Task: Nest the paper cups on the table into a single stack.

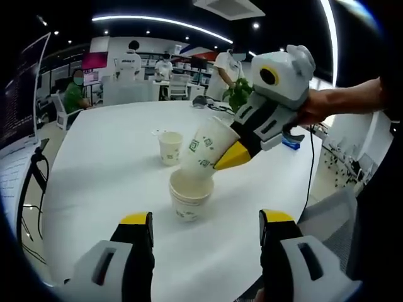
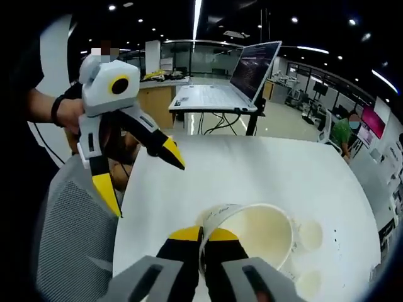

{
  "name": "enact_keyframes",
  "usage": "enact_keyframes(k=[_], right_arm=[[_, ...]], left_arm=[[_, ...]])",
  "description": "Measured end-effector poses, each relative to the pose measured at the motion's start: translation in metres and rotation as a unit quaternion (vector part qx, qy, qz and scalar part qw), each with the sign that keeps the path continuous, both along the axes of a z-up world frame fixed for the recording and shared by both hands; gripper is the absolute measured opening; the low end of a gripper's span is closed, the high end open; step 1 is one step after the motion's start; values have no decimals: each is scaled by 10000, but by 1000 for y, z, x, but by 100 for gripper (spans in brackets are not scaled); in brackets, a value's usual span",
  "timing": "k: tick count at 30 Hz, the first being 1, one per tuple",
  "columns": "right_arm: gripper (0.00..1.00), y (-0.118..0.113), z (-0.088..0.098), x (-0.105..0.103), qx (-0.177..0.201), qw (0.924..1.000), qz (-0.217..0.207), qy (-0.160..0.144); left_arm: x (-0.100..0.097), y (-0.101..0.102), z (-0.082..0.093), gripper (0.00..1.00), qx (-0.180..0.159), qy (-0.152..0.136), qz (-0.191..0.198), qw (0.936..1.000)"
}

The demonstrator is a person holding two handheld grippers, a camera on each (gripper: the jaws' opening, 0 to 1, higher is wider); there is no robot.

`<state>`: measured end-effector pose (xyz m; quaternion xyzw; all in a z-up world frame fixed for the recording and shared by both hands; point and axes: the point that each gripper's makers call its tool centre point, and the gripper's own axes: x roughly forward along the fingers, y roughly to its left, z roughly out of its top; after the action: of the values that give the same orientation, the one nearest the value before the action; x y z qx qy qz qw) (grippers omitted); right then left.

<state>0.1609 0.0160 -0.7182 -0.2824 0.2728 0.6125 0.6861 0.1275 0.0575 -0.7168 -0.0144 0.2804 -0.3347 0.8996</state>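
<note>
cup (image 1: 206, 146) pinched by its rim in the right tongs (image 2: 203, 239) hangs tilted over the stack (image 1: 187, 196) on the worktop (image 1: 113, 157); a third cup (image 1: 170, 147) stands behind. left tongs (image 1: 206, 228) spread, empty. entering at that tilt, it could jam or tip the stack.

Paper cups showing in left gripper view: three. One standing alone (image 1: 170, 148), one standing nearer (image 1: 189, 196), one tilted (image 1: 206, 148) above it. Grippers showing: two, left gripper (image 1: 206, 229) and right gripper (image 1: 234, 154). Laptops showing in right gripper view: one (image 2: 217, 85). Tables bearing cups: one, white (image 1: 113, 157). Mesh chairs showing: one (image 2: 69, 233). Green plants showing: one (image 1: 238, 93).
</note>
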Motion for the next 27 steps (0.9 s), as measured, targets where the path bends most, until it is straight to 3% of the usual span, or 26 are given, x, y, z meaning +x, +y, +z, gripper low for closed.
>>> enact_keyframes(k=[10,27], right_arm=[[0,5,-16,-1,-328,9992,231,20],[0,8,-25,-7,-691,9969,359,49]], left_arm=[[0,7,3,66,-71,-42,83,9999],[1,10,-1,66,-184,-37,119,9998]])
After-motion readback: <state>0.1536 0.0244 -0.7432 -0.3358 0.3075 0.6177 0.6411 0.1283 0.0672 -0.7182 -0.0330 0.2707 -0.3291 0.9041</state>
